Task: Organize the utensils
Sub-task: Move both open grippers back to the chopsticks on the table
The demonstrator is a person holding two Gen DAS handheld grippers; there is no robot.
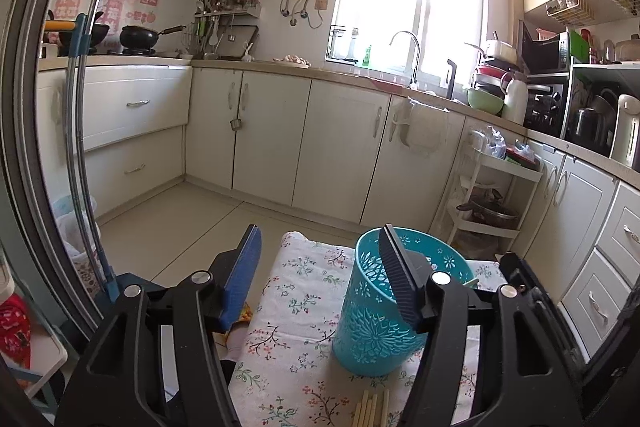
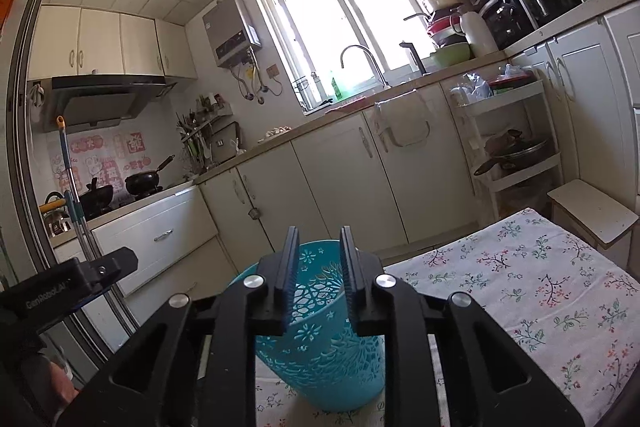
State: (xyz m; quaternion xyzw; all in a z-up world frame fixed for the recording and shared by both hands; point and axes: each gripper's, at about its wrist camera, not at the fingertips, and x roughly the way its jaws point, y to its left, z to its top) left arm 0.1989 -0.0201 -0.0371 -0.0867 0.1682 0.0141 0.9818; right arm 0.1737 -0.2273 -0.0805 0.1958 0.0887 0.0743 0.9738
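The task's things were found on a tabletop covered by a floral cloth. A turquoise openwork holder stood upright near the middle of the cloth, toward its far edge. A bundle of pale chopsticks lay flat on the cloth at the near edge, directly below the holder in the left wrist view; only their ends were seen. Their long axis ran from the near edge toward the holder.

The left gripper was positioned above the near edge. The chopsticks lay beneath and slightly behind its fingertips, so this gripper was judged the nearer one for a pickup. Its jaws were spread wide, the holder's rim appearing behind the right finger. Nothing was held, and contact with the holder could not be confirmed.

The right gripper was held over the holder, fingers pointing across its mouth. Its jaws were set to a narrow gap. Nothing was seen between them. The chopsticks were not visible in the right wrist view.

A downward, backward move of the left gripper was judged necessary.
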